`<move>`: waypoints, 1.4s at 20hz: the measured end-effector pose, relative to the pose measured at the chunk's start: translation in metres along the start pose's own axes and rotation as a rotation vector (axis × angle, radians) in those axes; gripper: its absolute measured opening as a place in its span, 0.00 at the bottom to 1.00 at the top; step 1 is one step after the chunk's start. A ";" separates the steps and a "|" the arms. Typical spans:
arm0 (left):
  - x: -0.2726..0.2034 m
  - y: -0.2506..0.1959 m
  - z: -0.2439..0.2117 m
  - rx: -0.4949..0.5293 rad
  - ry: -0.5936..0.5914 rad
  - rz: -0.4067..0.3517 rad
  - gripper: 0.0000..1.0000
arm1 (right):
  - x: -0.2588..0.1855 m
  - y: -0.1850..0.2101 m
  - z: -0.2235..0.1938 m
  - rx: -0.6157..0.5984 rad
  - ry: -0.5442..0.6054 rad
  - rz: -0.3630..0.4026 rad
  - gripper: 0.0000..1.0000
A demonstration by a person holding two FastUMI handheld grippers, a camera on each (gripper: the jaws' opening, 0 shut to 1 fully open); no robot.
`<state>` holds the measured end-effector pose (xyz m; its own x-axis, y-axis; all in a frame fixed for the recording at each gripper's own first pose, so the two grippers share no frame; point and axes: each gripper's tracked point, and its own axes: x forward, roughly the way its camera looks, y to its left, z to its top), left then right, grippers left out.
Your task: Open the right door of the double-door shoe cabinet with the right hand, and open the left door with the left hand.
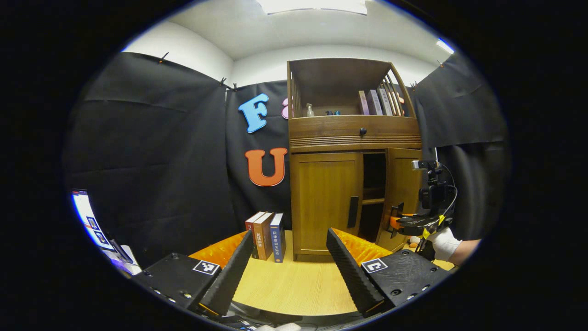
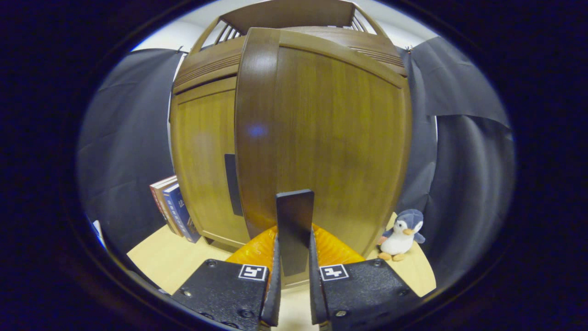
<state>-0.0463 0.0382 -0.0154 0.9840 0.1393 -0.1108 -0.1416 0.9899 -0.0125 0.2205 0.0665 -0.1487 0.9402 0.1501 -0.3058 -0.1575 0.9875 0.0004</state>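
Wooden cabinet (image 1: pixel 353 156) stands on the tabletop (image 1: pixel 294 285) against the black cloth. Going left to right in the left gripper view: three books (image 1: pixel 266 235) stand upright just beside the cabinet, then the left door (image 1: pixel 326 202) sits closed with its dark handle (image 1: pixel 353 211) untouched, and the right door (image 1: pixel 404 197) is swung partly open. The left gripper (image 1: pixel 287 264) hovers in front, well apart from the cabinet, jaws spread. In the right gripper view, the right gripper (image 2: pixel 294 271) has its jaws pinching the right door's handle (image 2: pixel 294 230). A toy penguin (image 2: pixel 402 234) sits rightmost.
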 end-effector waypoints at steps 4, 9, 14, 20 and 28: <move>-0.003 -0.010 -0.001 0.004 -0.010 -0.044 0.96 | -0.019 -0.012 -0.006 0.007 0.000 -0.031 0.29; -0.007 -0.018 -0.005 -0.006 -0.006 -0.094 0.96 | -0.039 -0.030 -0.012 0.016 -0.004 -0.069 0.28; -0.008 -0.025 -0.006 -0.003 -0.005 -0.141 0.96 | -0.055 -0.046 -0.018 0.023 -0.005 -0.120 0.26; -0.007 -0.034 -0.010 -0.008 -0.003 -0.194 0.96 | -0.072 -0.068 -0.023 0.067 0.004 -0.150 0.20; -0.007 -0.067 -0.017 -0.012 0.010 -0.267 0.96 | -0.093 -0.115 -0.031 0.096 0.017 -0.166 0.08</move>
<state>-0.0456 -0.0298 -0.0311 0.9856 -0.1271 -0.1116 0.1217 0.9911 -0.0541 0.1415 -0.0624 -0.1498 0.9456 -0.0154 -0.3250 0.0299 0.9988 0.0394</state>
